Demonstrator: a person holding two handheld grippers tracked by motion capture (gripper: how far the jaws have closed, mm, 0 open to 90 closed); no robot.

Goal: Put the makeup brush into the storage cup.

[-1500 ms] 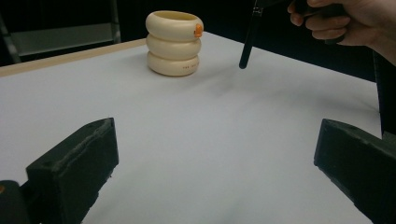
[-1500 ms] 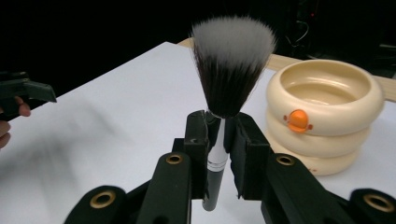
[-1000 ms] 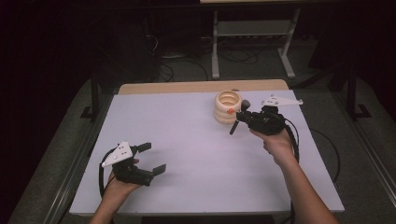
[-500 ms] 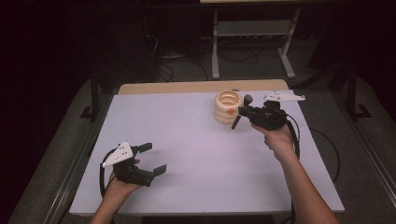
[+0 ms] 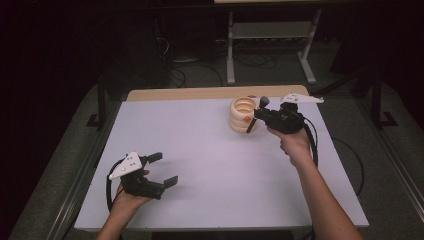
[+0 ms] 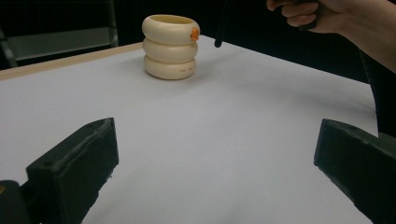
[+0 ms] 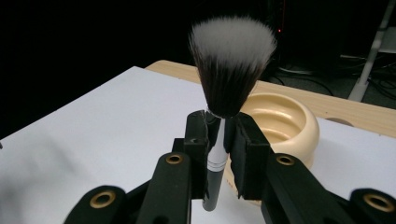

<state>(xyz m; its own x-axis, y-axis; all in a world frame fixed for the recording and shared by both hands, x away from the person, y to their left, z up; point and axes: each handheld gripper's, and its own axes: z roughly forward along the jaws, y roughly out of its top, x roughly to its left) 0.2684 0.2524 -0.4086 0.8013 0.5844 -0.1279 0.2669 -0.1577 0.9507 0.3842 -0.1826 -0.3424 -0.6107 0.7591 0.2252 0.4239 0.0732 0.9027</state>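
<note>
The right hand-held gripper [image 7: 219, 135] is clamped tight on a makeup brush [image 7: 227, 79], its bristles upright, just beside the cream ribbed holder [image 5: 243, 114] at the far side of the surface [image 5: 200, 150]. The left hand-held gripper [image 5: 160, 170] rests near the front edge, jaws wide and holding nothing

One brush [image 7: 232, 70]; one ribbed cream holder [image 5: 243, 114], three stacked bulges counted on it [image 6: 171, 46]; one orange mark on its side. Two grippers: left [image 5: 162, 169] and right [image 5: 256, 114], two black jaws apiece. Two hands, one per gripper. One white table [image 5: 210, 165]. One metal stand behind it [image 5: 270, 45]
</note>
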